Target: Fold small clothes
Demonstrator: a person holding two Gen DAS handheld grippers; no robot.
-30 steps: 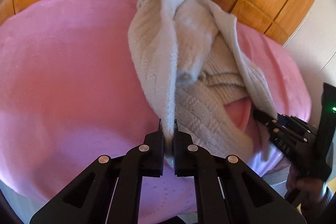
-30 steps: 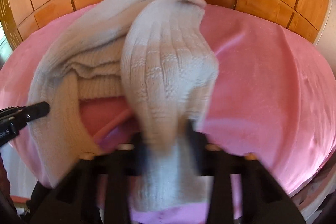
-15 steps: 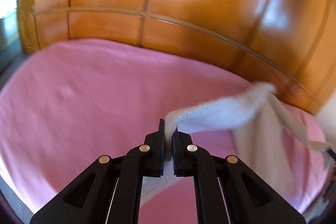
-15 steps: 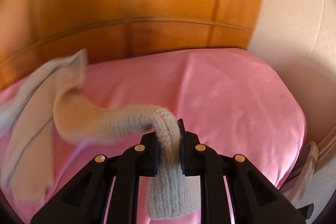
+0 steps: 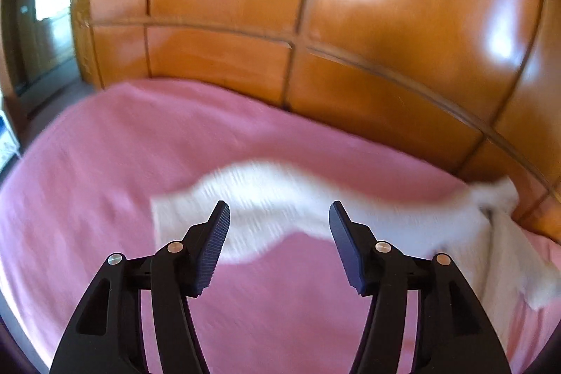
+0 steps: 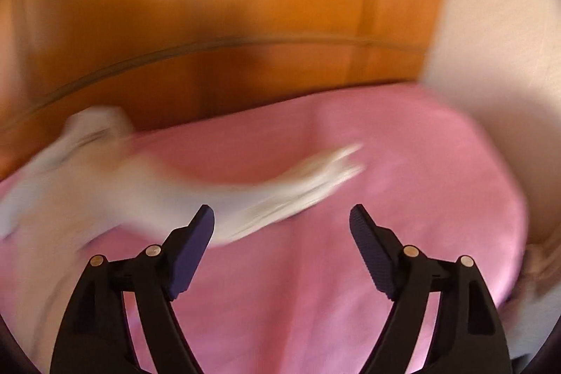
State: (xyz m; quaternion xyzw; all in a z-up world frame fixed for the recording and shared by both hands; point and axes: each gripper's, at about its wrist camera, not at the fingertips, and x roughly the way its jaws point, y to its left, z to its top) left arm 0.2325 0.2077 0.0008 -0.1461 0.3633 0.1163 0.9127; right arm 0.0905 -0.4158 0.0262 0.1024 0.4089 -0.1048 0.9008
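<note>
Cream knit, soft and light by the look of it: sweater [image 5: 280,198] seen from the left wrist as a blurred sleeve stretched across the pink bed [image 5: 105,163], body bunched at the right edge near the wooden panels [image 5: 224,65]. Left gripper [image 5: 279,214] with jaws opening, nothing pressed between the pads, sleeve lying beyond the tips rather than in them. Likely to drape, stretch and slump when lifted, so best taken at a cuff, hem or shoulder seam with a full bite of fabric, not a single loose layer. From the right wrist: other sleeve of the sweater [image 6: 287,195] smeared by motion, cuff end out toward mid-bed, body heaped at the far left against the panels. Right gripper [image 6: 282,216] likewise with jaws opening and wide, empty, cloth passing behind the left fingertip without contact that can be made out. Only the left view gives the doorway [image 5: 42,23] and the bed's left side; only the right view gives the pale wall [image 6: 491,41] and the bed's right corner. Neither view sharp enough to tell whether the sleeves lie flat.
</note>
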